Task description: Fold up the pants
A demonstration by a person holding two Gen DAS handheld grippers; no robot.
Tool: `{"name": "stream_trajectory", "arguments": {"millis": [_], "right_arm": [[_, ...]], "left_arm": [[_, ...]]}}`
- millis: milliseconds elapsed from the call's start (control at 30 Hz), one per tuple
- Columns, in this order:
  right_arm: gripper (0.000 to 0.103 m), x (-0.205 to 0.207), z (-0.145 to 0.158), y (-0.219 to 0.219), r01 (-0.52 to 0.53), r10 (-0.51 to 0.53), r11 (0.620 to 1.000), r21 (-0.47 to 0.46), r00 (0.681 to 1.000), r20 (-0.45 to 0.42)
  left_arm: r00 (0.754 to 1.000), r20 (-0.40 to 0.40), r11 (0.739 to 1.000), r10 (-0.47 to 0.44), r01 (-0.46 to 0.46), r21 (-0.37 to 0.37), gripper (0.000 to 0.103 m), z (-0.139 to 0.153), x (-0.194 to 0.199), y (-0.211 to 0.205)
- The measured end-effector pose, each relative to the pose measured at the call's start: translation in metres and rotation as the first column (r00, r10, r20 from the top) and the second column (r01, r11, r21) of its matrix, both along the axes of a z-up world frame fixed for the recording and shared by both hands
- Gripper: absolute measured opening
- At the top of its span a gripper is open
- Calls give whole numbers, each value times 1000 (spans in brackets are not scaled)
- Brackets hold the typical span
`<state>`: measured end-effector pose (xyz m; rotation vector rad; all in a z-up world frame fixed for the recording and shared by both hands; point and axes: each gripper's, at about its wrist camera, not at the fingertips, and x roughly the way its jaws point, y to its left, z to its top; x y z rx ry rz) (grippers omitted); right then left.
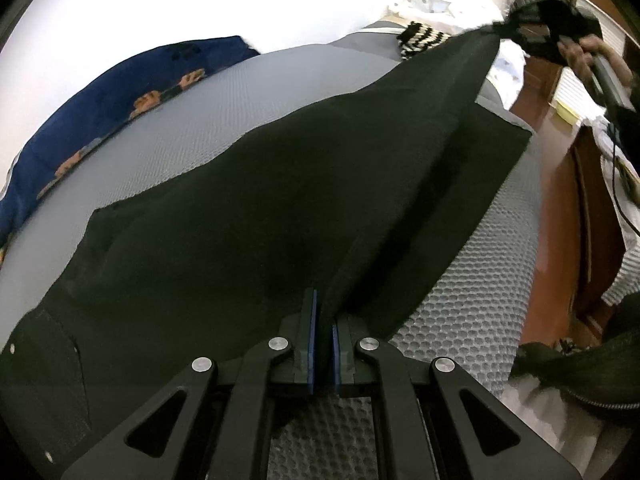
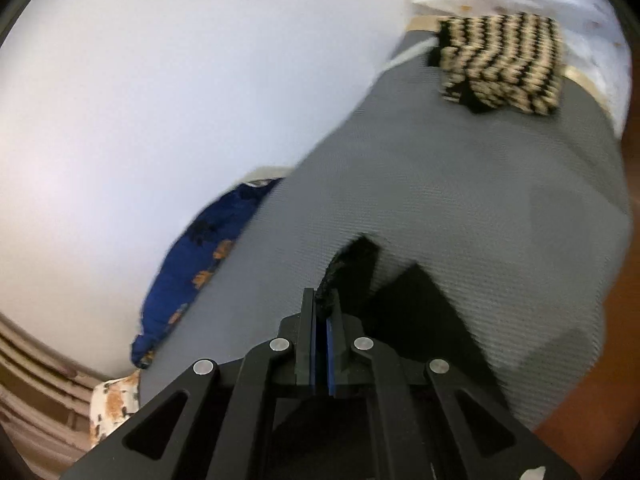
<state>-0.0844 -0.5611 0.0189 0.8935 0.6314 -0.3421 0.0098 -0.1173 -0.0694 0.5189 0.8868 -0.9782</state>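
Black pants (image 1: 248, 200) lie spread over a grey textured mattress (image 1: 208, 112). My left gripper (image 1: 324, 312) is shut on a raised fold of the pants at the near edge. The cloth runs taut from there up to the far right, where my right gripper (image 1: 532, 20) holds the other end lifted off the bed in a person's hand (image 1: 588, 52). In the right wrist view my right gripper (image 2: 322, 304) is shut on a bunched black edge of the pants (image 2: 352, 268), which hangs down over the mattress (image 2: 460, 184).
A blue patterned cloth (image 1: 80, 120) lies along the bed's far side by a white wall. A black-and-cream striped knit (image 2: 500, 60) and white bedding (image 1: 452, 4) sit at the bed's end. A brown wooden floor (image 1: 560, 208) runs along the right.
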Motion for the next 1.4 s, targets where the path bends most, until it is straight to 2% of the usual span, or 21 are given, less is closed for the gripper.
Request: {"name": "stream_trajectory", "arguments": {"millis": [200, 333, 733, 833, 933, 1033, 1067, 1167, 1300, 1400], "right_arm": [[4, -55, -62, -1, 104, -96, 993, 57, 987, -133], [4, -68, -90, -1, 133, -118, 989, 70, 975, -187], [4, -73, -112, 8, 119, -109, 993, 22, 957, -269], [4, -72, -111, 10, 125, -118, 992, 8, 955, -272], [10, -71, -107, 10, 116, -111, 993, 2, 950, -290], [29, -72, -96, 11, 133, -138, 990, -38, 937, -320], [31, -72, -91, 13, 140, -156, 987, -74, 930, -333], [31, -66, -69, 18, 116, -162, 981, -158, 933, -320], [31, -25, -39, 39, -29, -22, 983, -183, 963, -269], [31, 26, -26, 69, -175, 128, 966, -192, 963, -237]], "left_arm": [[998, 11, 997, -67, 67, 37, 7, -7, -5, -3], [995, -2, 995, -97, 97, 34, 7, -7, -4, -3], [989, -10, 988, -148, 148, 48, 8, -8, -5, -1], [991, -5, 989, -136, 136, 50, 10, -8, -7, -1], [994, -5, 993, -109, 109, 54, 24, -7, -4, 2], [995, -65, 997, -71, 72, 7, 36, 1, 4, 11], [995, -83, 998, -57, 56, -12, 44, 5, 7, 16], [996, -86, 997, -22, 16, -74, 54, 20, 14, 32], [993, -99, 985, 69, -84, -153, 55, 38, 34, 59], [977, -54, 963, 208, -214, -161, 56, 43, 55, 81]]}}
